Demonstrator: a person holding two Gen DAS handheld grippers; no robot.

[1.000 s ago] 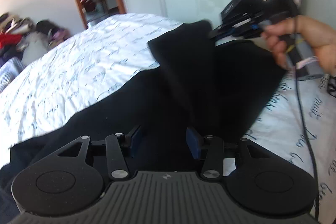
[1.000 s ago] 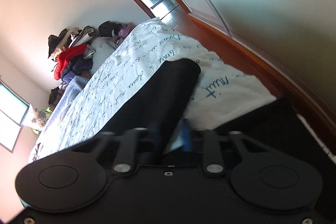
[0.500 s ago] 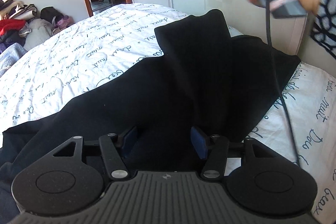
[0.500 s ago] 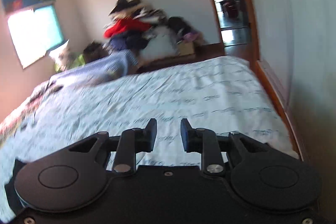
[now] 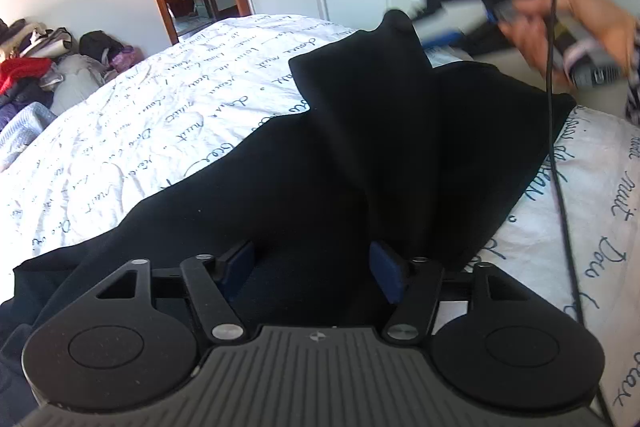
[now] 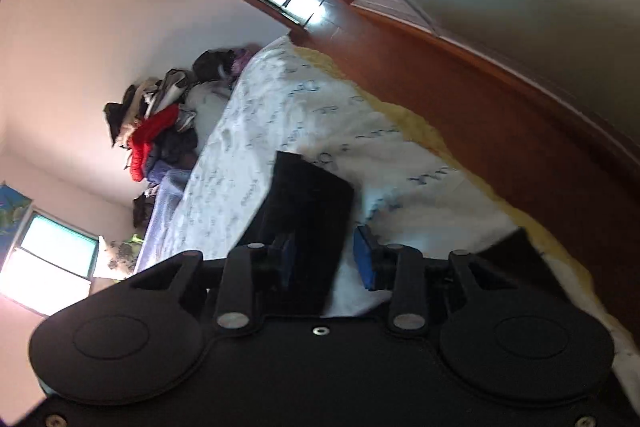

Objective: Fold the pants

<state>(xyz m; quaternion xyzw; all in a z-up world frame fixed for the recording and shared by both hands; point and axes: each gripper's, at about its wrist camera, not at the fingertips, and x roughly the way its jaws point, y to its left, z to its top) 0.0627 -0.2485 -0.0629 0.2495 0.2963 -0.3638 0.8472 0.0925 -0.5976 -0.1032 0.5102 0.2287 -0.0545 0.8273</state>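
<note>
2 hand-held grippers, left [image 5: 312, 269] and right [image 6: 324, 261], jaws just opening, spread over black pants [image 5: 360, 155] on bed [image 5: 140, 131], gripping nothing.

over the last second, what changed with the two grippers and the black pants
The right gripper let go of the black fabric pants leg end, swung away and returned beside it; its jaws have just been opening. The left gripper jaws have been opening too, gripping nothing. The pants stay draped on the white script-printed bedsheet.

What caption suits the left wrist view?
Open left gripper over black pants on a script-printed bedsheet, blurred right gripper beyond.
</note>
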